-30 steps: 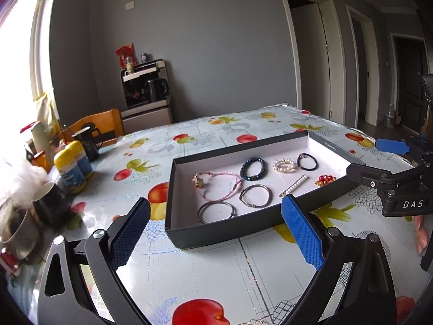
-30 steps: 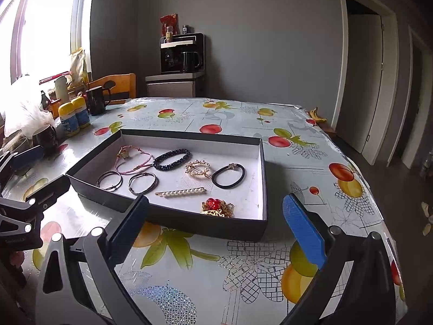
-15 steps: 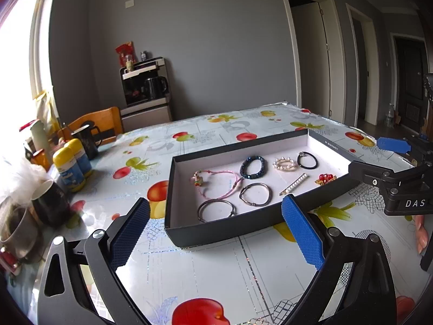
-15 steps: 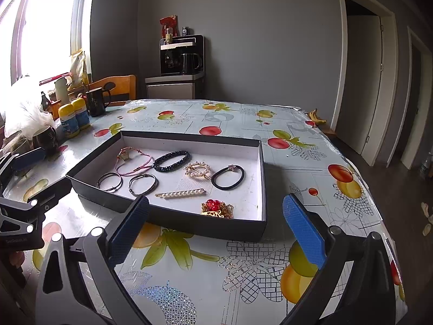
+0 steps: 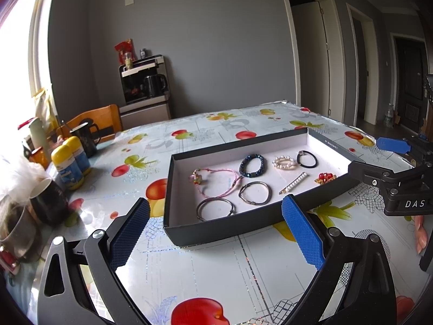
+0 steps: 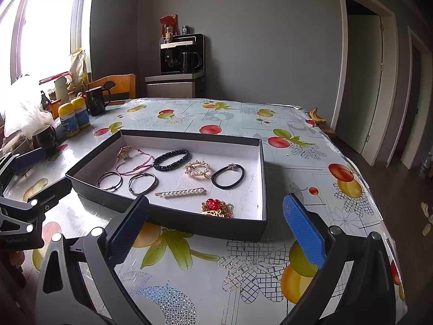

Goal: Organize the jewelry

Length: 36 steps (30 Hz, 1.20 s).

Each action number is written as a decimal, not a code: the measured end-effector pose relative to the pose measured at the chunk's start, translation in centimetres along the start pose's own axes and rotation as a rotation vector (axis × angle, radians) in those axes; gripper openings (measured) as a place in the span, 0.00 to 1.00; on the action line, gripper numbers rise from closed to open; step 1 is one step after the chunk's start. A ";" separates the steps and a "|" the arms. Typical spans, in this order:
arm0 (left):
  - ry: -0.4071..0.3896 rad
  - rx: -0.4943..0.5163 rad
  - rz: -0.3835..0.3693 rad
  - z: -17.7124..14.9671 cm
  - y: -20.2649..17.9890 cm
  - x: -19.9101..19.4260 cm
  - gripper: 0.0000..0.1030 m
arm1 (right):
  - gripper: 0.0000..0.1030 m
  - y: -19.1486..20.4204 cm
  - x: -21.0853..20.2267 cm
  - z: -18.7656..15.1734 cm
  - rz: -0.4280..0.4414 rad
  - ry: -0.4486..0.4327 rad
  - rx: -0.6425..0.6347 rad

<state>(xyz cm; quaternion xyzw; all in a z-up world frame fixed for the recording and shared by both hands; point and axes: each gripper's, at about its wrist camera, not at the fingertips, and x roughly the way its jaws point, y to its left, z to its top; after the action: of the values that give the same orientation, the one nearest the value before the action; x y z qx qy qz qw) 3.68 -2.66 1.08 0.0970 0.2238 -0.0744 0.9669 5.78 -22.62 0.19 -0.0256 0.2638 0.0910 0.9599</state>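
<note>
A shallow black box (image 5: 216,233) (image 6: 211,227) with a white floor lies on the fruit-print table. Inside it are a pink cord bracelet (image 5: 216,182) (image 6: 134,159), a dark beaded bracelet (image 5: 252,165) (image 6: 171,159), two metal bangles (image 5: 215,209) (image 5: 255,192), a pearl ring clip (image 5: 284,162) (image 6: 197,169), a black hair tie (image 5: 307,159) (image 6: 228,176), a pearl hairpin (image 5: 293,182) (image 6: 180,192) and a red-and-gold brooch (image 5: 325,177) (image 6: 216,207). My left gripper (image 5: 216,233) is open in front of the box's near-left side. Just before its near-right corner, my right gripper (image 6: 215,233) is open too, holding nothing.
Yellow-capped bottles (image 5: 69,166), dark mugs (image 5: 50,203) (image 6: 96,100) and clutter crowd the table's left edge by the window. A wooden chair (image 5: 94,124) and a coffee machine on a cabinet (image 6: 181,54) stand beyond. A banana (image 6: 316,115) lies at the far right corner.
Both grippers have drifted only slightly; the box and the jewelry lie as before.
</note>
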 end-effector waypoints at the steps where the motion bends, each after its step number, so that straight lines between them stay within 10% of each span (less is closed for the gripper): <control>1: 0.000 0.000 0.000 0.0 0.0 0.0 0.96 | 0.95 0.0 0.0 0.0 0.000 0.000 0.000; 36: 0.032 -0.010 -0.034 -0.2 0.1 0.4 0.97 | 0.95 0.0 0.0 0.0 0.001 0.002 0.000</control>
<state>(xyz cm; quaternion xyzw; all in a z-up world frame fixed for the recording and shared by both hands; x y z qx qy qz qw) 3.94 -2.57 0.80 0.0895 0.2413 -0.0883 0.9623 5.81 -22.63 0.17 -0.0255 0.2649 0.0913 0.9596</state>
